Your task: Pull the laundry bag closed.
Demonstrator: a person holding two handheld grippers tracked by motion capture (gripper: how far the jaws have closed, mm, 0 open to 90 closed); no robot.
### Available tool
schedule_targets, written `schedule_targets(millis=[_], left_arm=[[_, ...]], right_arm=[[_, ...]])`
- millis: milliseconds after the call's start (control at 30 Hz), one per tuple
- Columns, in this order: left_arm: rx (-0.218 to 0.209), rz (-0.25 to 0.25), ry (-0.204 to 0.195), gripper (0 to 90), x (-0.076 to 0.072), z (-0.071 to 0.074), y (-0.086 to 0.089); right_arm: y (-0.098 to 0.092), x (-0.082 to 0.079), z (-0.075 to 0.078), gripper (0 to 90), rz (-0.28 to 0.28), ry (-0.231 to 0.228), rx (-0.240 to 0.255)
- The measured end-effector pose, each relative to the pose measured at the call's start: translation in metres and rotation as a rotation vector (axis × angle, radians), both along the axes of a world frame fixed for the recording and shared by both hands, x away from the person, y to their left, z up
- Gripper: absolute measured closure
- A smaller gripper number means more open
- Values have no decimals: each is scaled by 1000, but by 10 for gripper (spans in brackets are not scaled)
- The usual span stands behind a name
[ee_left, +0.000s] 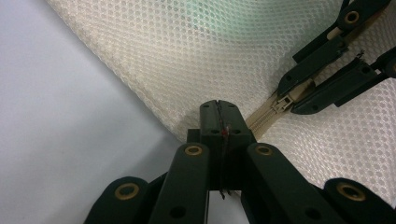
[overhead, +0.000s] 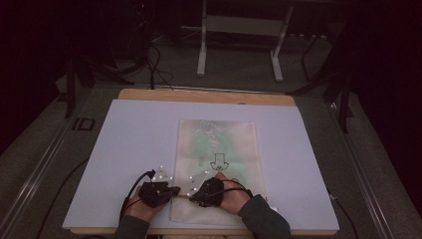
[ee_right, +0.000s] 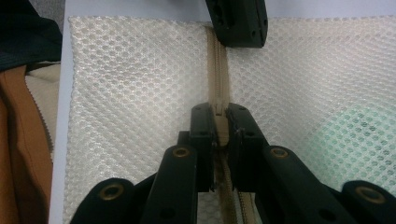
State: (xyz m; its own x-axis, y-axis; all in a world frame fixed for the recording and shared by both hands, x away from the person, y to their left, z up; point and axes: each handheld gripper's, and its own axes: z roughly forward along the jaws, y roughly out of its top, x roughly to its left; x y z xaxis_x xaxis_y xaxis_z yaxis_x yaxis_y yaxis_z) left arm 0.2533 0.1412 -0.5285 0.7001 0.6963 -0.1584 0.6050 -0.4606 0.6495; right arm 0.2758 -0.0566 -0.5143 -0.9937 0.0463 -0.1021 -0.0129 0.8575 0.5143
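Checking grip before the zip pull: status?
Left gripper shut on mesh bag edge. Right gripper shut on zipper. Nothing in the way.

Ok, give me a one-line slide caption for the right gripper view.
Right gripper shut on the zipper pull of a cream mesh bag, left gripper clamping the zipper's far end.

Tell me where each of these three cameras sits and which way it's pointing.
High view: above the person's side, looking forward and down on the table; both forearms enter from below.
Left gripper view: on the left claw, looking along shut jaws at the mesh bag.
Right gripper view: on the right claw, jaws clamping the zipper.
Shared: both gripper views show bag and zipper.
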Motion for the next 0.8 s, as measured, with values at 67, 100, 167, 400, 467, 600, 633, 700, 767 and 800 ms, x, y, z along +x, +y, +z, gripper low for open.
schedule_targets(millis=[67, 100, 167, 400, 467, 600, 633, 700, 767, 800], left_arm=[[1, -1, 0, 894, 0, 0, 0], [0, -1, 0, 894, 0, 0, 0], [-1, -1, 0, 894, 0, 0, 0], [-2, -2, -1, 894, 0, 0, 0], [-4, -2, -1, 894, 0, 0, 0], [-2, -2, -2, 894, 0, 0, 0], [-3, -3, -1, 894, 0, 0, 0], [-2, -4, -1, 894, 0, 0, 1], [0, -5, -2, 894, 0, 0, 0], [0, -5, -2, 894, 0, 0, 0]], right_arm=[[0, 0, 0, 822, 1, -1, -4], [0, 0, 0, 822, 1, -1, -4], [-2, 0, 1, 822, 0, 0, -9], [-7, 0, 1, 822, -3, 5, -9], [-7, 0, 1, 822, -1, 2, -11], [-9, -1, 1, 822, -1, 1, -16], [-9, -1, 1, 822, -1, 0, -17], [-10, -1, 1, 822, -4, 2, -18], [-11, -1, 1, 822, -4, 2, -15], [-12, -1, 1, 822, -3, 3, -17]])
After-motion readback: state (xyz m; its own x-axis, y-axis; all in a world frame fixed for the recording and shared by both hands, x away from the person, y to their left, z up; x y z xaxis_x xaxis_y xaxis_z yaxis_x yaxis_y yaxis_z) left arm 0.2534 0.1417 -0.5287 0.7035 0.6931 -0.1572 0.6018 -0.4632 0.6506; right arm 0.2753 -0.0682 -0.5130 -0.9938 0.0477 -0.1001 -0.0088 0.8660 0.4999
